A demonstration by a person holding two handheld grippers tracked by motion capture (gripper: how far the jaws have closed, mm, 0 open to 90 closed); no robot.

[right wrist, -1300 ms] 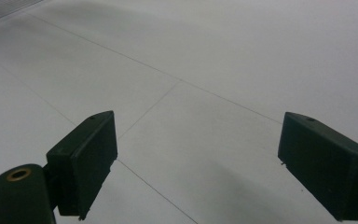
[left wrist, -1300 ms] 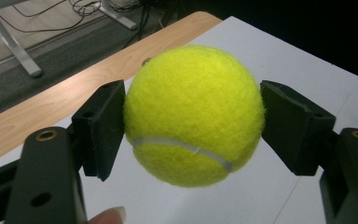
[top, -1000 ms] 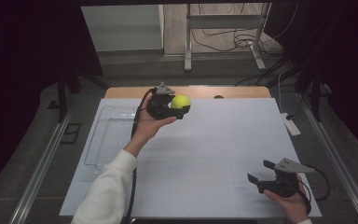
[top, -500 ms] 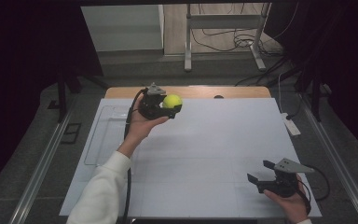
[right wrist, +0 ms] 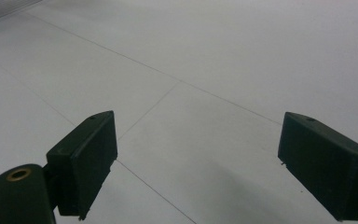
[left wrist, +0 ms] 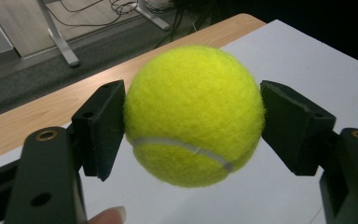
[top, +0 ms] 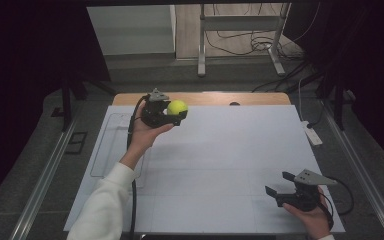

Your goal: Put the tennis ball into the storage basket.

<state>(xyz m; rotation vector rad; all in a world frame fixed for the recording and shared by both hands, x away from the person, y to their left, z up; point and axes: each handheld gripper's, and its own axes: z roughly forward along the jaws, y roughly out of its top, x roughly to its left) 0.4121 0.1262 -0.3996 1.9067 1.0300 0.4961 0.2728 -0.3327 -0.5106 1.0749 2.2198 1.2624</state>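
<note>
High view is showing the left claw raised over the far left part of the white tabletop, clamped on a yellow tennis ball — ball is sitting off the surface, near the wooden far edge. A clear tray is lying on the tabletop at the left, below the forearm in its white sleeve. Left gripper view is adding what the high view is too small to show: both pads pressing the ball's sides, its white seam running low across the front, a fingertip peeking in at the bottom. Ball is round, so no long axis or pointing direction. Right claw is resting at the near right corner, jaws apart; right gripper view is showing them wide with bare tabletop between. Versus the earlier frames — left claw with ball is sitting slightly further left and toward the far edge; right claw is staying put.
</note>
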